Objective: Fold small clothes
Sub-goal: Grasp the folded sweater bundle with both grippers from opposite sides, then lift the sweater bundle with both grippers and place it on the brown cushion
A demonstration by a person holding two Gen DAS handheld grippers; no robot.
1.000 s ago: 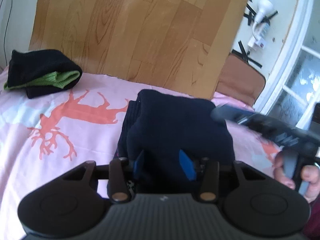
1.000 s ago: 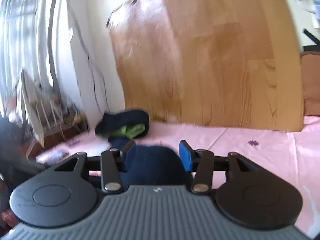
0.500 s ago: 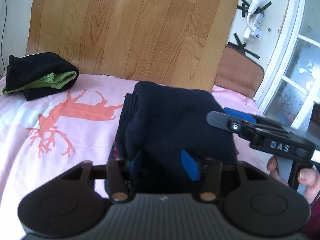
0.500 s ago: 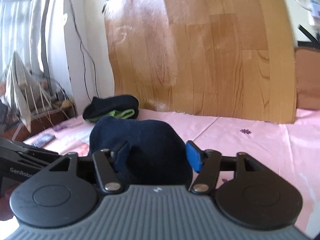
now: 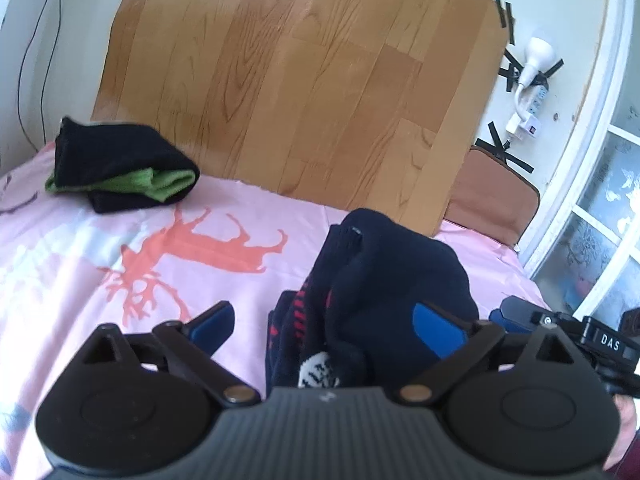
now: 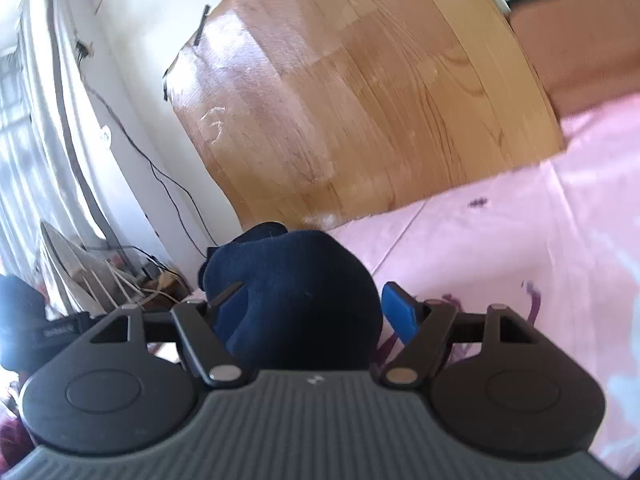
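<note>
Between both opening pairs of fingers (image 5: 224, 320) lies the navy garment (image 5: 392, 276), pads clear

"DAS" on the right gripper (image 5: 520, 318)

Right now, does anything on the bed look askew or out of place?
The navy garment sits bunched, not flat, its red-patterned layer poking out on one side. The black-and-green folded piece looks tidy. Nothing spilled or damaged.
</note>
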